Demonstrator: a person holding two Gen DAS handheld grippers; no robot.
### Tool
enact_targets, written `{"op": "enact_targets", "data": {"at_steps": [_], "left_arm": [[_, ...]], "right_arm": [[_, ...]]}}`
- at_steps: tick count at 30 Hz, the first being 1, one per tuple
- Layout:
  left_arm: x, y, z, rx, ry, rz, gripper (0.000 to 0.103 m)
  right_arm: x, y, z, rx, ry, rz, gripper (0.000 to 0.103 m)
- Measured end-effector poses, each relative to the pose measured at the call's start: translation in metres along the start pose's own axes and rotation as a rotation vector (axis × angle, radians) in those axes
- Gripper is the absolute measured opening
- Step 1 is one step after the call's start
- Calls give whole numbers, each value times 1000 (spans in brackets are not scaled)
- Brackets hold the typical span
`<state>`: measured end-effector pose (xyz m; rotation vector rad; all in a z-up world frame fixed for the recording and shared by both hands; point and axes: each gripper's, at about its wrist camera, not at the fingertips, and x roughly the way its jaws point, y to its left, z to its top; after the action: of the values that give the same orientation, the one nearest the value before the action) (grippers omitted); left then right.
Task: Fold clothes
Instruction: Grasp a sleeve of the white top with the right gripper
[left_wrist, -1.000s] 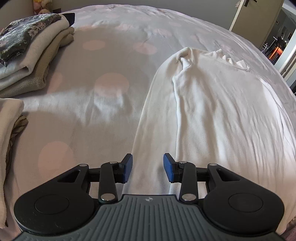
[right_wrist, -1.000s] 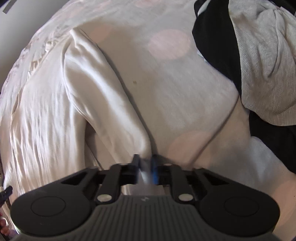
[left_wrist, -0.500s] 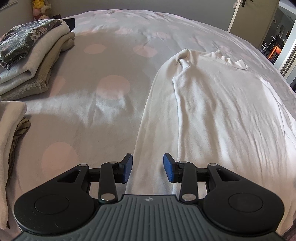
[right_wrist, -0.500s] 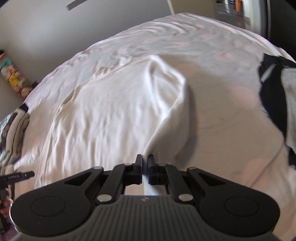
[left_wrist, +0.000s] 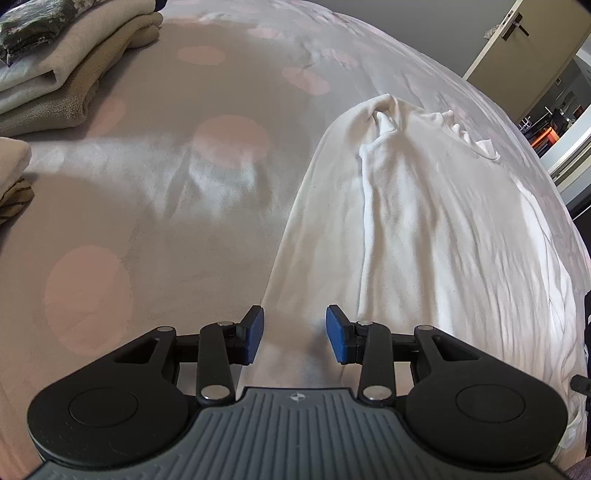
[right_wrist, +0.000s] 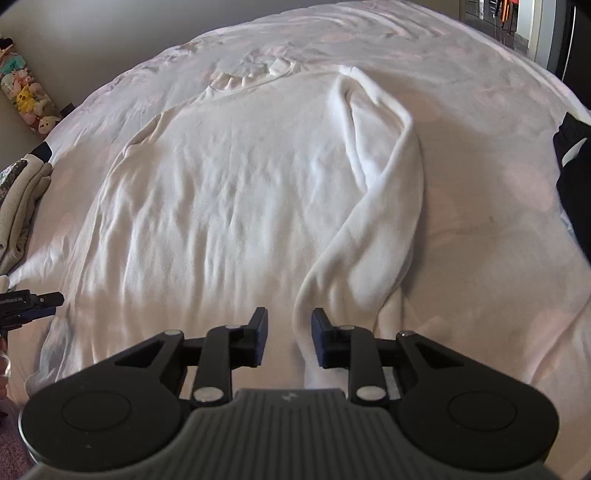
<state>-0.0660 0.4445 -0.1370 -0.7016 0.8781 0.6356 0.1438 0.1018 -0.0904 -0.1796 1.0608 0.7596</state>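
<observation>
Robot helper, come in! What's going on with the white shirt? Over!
Left gripper open, empty. Right gripper open, sleeve lying between its jaws. White shirt flat on the bed, both sleeves folded in. Nothing in the way.

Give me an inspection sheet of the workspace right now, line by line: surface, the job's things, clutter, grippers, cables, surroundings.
Surface: bed cover, pale with pink dots, lightly wrinkled.
Job's things: white long-sleeved top spread flat, neckline at the far end; its right sleeve is folded inward along the body, its left sleeve lies straight along the side.
Clutter: stack of folded clothes at far left; dark garment at the right edge.
Grippers: left gripper open, over the left sleeve's end; right gripper open, the right sleeve's end between its jaws, not clamped.
Cables: nothing seen.
Surroundings: plush toys by the wall; door ajar.
</observation>
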Motion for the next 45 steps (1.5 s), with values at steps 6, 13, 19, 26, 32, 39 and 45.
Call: {"op": "enact_targets", "data": {"at_steps": [6, 13, 19, 26, 32, 39, 45], "left_arm": [[1, -5, 1, 19, 7, -13, 34], [1, -6, 0, 25, 15, -17, 34], [4, -3, 0, 15, 26, -19, 34], [7, -3, 1, 18, 30, -21, 34], [8, -5, 2, 15, 29, -20, 34], [7, -4, 2, 11, 28, -20, 34], [8, -1, 2, 7, 26, -22, 34]], "right_arm": [[-45, -38, 12, 32, -28, -121, 37], [-30, -98, 7, 336, 37, -164, 46], [3, -87, 4, 441, 90, -110, 45], [0, -83, 6, 364, 107, -192, 7], [-56, -110, 32, 368, -38, -279, 5], [-122, -142, 62, 370, -208, -379, 5], [-162, -173, 93, 368, -348, -468, 5]]}}
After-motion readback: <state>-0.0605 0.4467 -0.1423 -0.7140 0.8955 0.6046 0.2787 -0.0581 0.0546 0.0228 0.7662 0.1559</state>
